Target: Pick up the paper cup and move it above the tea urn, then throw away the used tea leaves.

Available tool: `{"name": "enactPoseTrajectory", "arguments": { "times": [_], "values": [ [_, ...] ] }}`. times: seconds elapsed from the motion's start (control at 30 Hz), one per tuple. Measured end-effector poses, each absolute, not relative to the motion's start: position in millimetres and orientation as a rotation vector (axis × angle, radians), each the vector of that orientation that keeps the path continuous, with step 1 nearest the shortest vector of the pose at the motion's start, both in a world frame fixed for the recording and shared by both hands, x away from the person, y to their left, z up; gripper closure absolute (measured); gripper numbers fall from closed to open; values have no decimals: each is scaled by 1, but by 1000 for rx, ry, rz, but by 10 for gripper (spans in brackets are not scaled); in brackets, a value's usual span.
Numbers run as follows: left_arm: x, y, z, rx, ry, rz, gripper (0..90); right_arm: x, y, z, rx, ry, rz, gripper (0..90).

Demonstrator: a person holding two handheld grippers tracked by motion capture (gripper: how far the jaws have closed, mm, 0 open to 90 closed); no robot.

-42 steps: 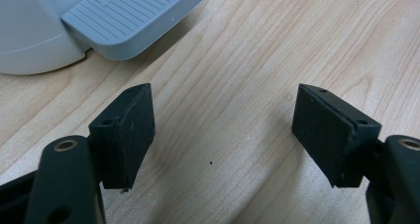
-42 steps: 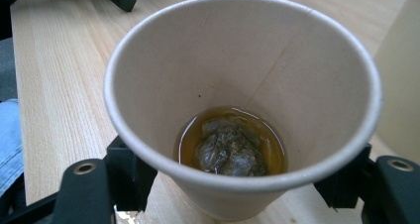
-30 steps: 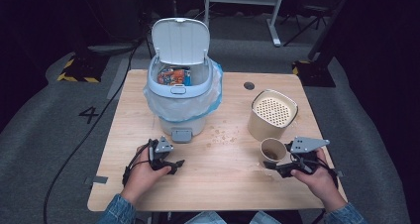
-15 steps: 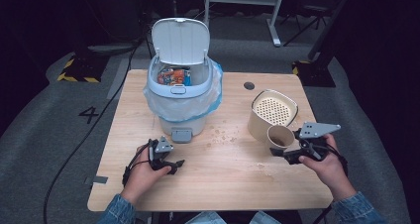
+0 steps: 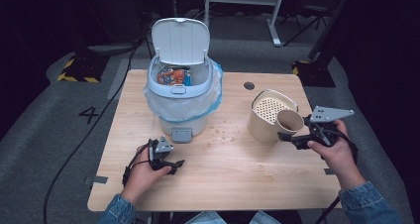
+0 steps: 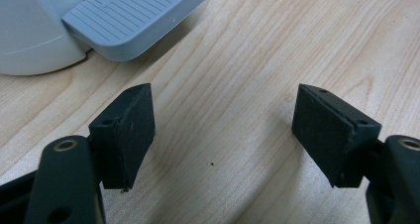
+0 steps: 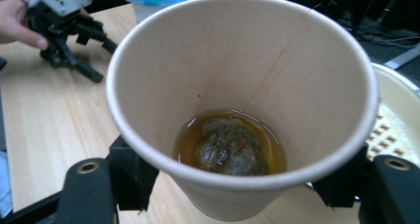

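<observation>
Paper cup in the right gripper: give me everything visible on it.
The tan paper cup is plain and unprinted, with a rolled rim and a vertical seam inside. It holds a shallow pool of amber liquid with a soaked dark tea bag at the bottom. The right gripper clamps it by its sides, black jaws pressing either flank. In the high view the cup is lifted off the wooden table and tipped, mouth facing the camera, just in front of the cream perforated-top container.
</observation>
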State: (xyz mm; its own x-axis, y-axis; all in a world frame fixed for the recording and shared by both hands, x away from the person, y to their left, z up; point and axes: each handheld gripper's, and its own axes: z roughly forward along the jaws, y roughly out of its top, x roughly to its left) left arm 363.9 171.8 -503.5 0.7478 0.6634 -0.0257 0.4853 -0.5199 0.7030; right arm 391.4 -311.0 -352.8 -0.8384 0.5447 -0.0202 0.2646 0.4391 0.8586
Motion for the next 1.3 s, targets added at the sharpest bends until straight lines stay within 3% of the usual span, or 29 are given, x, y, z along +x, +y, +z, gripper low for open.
{"name": "enactPoseTrajectory", "arguments": {
  "times": [0.7,1.3],
  "values": [
    [364,173,-503,2222,858,313,253,452,-327,-331,814,2244,1332,308],
    [364,172,-504,2224,858,320,253,488,-321,-351,775,2210,1093,313]
  ]
}}
